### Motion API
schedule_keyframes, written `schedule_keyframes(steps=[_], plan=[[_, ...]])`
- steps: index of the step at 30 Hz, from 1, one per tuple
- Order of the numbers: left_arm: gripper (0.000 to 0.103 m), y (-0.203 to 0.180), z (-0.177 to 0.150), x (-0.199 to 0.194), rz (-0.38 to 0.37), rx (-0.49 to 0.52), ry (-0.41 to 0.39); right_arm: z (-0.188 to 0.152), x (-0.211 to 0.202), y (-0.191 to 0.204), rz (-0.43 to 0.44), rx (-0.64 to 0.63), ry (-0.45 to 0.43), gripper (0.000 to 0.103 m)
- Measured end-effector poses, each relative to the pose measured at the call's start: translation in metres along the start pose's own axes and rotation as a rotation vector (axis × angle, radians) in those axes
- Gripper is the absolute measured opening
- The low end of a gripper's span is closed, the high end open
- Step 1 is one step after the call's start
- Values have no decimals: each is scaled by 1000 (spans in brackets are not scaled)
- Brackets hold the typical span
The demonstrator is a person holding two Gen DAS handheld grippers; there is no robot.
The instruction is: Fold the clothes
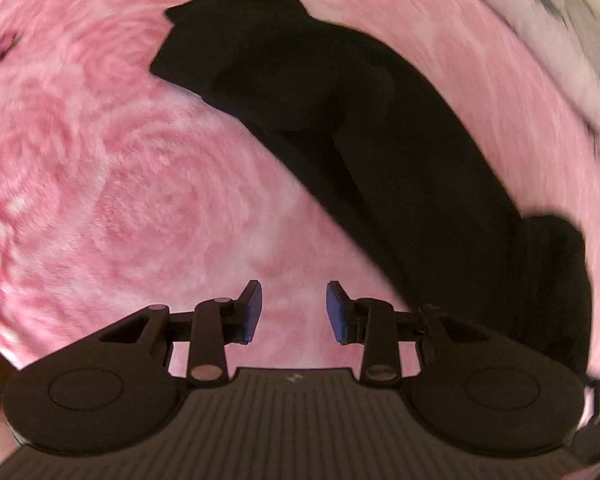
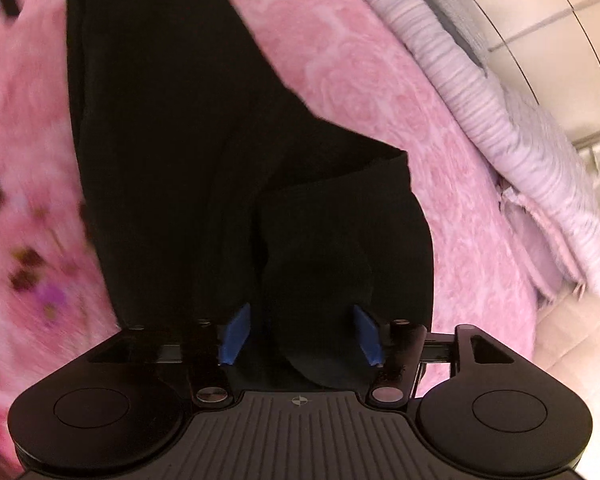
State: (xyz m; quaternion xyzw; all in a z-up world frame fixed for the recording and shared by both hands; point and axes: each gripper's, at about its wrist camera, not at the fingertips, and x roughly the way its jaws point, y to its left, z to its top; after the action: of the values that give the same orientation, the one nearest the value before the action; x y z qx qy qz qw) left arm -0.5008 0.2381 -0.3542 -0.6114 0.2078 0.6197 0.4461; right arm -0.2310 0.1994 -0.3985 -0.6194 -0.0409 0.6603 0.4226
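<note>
The left gripper (image 1: 294, 312), its blue-padded jaws spread apart and holding nothing, hovers over a fluffy pink rose-patterned blanket (image 1: 140, 184), with the long black fabric garment (image 1: 360, 128) lying to its right and stretching far-left. The right gripper (image 2: 300, 334) points along the black garment (image 2: 188, 160), jaws wide, a rounded fold of cloth lying between its pads (image 2: 234, 334), unclamped. A striped grey-white quilt (image 2: 512, 120) lies far right.

pink floral blanket (image 1: 140, 184) carries a black garment (image 1: 380, 140), lying flat.
</note>
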Motion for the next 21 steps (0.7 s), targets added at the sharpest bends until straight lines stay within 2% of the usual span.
schedule_keyframes(steps=[5, 10, 14, 17, 20, 21], plan=[[31, 14, 20, 14, -48, -211, -51, -2, 13, -18, 29, 76, -10, 64], [27, 15, 35, 31, -22, -321, -83, -6, 14, -39, 73, 170, -47, 63], [27, 5, 45, 35, 3, -342, -127, -15, 13, -56, 108, 229, -89, 62], [27, -3, 52, 35, -3, -338, -156, -19, 10, -66, 121, 255, -114, 57], [25, -10, 59, 40, 22, -319, -158, -23, 8, -75, 135, 280, -139, 52], [22, -12, 61, 42, 31, -311, -158, -24, 7, -79, 140, 289, -148, 43]])
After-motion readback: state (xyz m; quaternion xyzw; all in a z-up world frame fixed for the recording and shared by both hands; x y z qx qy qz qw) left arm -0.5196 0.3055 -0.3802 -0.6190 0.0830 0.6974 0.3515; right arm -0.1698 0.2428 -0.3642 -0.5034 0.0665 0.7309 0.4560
